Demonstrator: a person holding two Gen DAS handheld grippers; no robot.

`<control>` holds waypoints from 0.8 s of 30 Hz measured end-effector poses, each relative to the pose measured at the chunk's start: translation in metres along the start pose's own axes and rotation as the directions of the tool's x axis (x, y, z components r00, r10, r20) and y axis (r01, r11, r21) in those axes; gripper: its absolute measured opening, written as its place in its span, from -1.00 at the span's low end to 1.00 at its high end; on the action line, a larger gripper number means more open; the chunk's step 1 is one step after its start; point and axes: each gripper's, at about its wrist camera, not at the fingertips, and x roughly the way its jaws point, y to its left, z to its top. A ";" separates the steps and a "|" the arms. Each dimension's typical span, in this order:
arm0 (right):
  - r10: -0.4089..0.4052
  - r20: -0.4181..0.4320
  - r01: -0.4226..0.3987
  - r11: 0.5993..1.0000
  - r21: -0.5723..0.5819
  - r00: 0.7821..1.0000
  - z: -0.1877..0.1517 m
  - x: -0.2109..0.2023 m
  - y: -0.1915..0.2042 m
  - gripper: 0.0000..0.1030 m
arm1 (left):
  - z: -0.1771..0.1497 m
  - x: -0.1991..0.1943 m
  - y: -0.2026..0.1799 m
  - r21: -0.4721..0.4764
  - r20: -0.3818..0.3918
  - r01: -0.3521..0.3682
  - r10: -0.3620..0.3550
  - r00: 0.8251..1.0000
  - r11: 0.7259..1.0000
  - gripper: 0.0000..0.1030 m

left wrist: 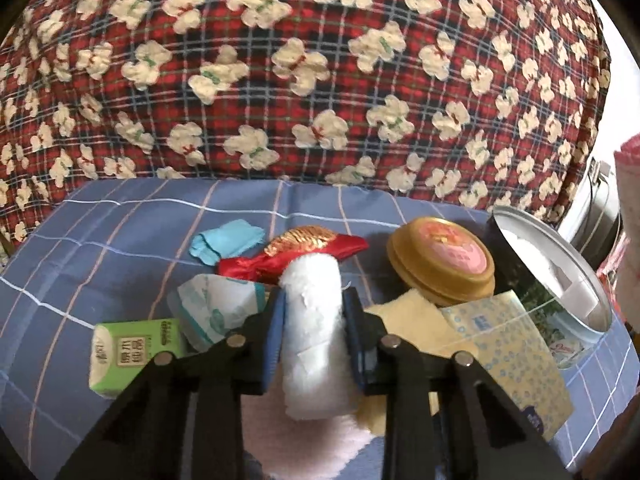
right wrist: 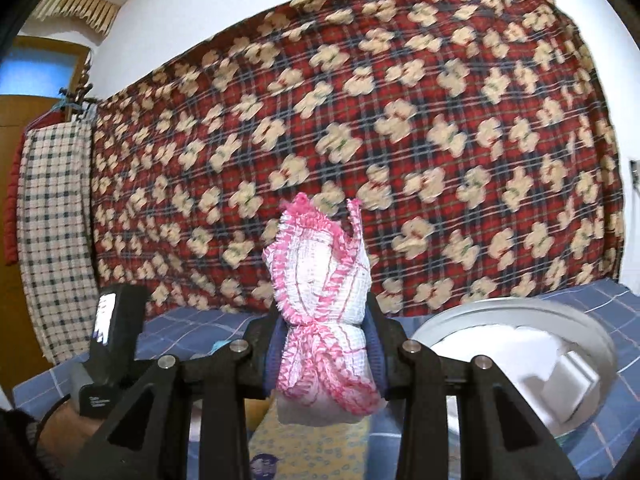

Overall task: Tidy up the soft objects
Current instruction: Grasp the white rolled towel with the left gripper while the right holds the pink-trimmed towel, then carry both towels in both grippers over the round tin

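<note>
Nearest the left wrist lens, the left claw point(left wrist: 313, 320) is closed on a white fluffy roll point(left wrist: 312, 328), its blue pads pressing both flanks; the roll stands up between them, frayed at the top. Around it on the blue checked bed sheet point(left wrist: 100, 232), from nine o'clock round to three: a green tissue pack point(left wrist: 128, 354), a white wrapped pad point(left wrist: 218, 308), a blue crumpled packet point(left wrist: 226, 240), a red and gold pouch point(left wrist: 296, 254) at twelve, a gold round tin point(left wrist: 442, 262), a yellow patterned packet point(left wrist: 508, 352) and an open metal tin point(left wrist: 560, 280). Open sheet lies at far left. The right claw point(right wrist: 325, 350) is clamped on a pink-edged white cloth point(right wrist: 320, 300), bunched and lifted above the sheet, the plaid quilt point(right wrist: 440, 120) behind.
</note>
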 end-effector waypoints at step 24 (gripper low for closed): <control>-0.198 0.075 0.191 0.977 0.095 0.977 0.015 -0.030 -0.091 -0.25 | 0.024 -0.082 -0.007 0.008 0.290 0.078 -0.077 0.954 0.997 -0.47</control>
